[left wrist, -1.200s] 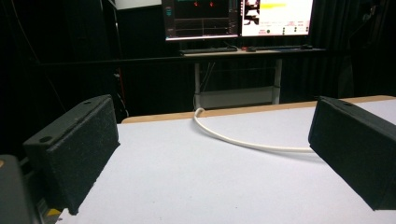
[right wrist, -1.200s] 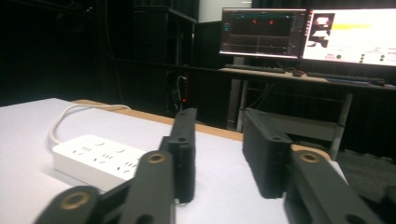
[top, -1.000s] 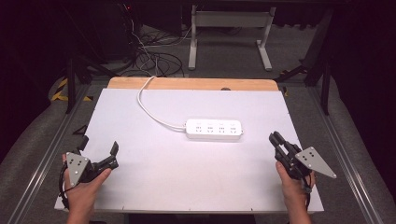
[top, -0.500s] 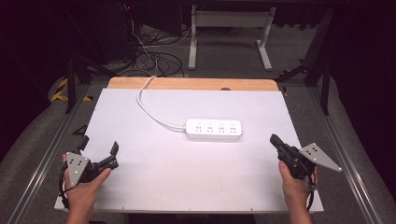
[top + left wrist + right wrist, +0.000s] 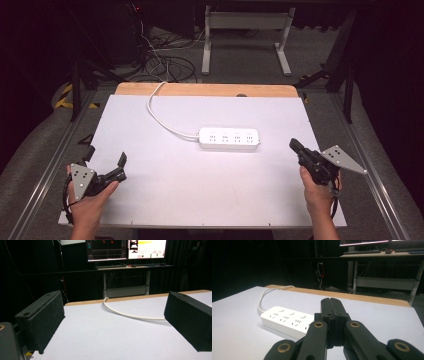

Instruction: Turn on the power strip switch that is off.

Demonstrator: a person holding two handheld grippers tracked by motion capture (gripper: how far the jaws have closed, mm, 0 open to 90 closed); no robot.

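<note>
While both hands rest at the near edge of the white rectangular worktop (image 5: 165, 200), nothing is gripped. White plastic four-outlet power strip (image 5: 230, 138) lies flat at mid-worktop, slightly right of centre, outlets face up. Long axis runs left-right across the worktop, parallel to the near edge. Cord end points left: the white round cable (image 5: 159, 112) leaves the strip's left end, curves toward the far left and goes over the bare wooden strip (image 5: 200, 89) at the far edge.

Left gripper (image 5: 106, 165) sits at the near-left corner, jaws spread wide, aimed toward the far side; in the left gripper view the cable arcs across the gap between its jaws, well beyond them. Right gripper (image 5: 295, 147) sits near the right edge, jaws pressed together with nothing between, tips aimed far-left toward the strip's right end, near it but apart. Grey three-cornered plate (image 5: 342, 159) on it tilts to the right.

Beyond the worktop: dark floor with loose black cables (image 5: 165, 65) and a white desk frame (image 5: 245, 30) carrying lit monitors (image 5: 125, 248).
</note>
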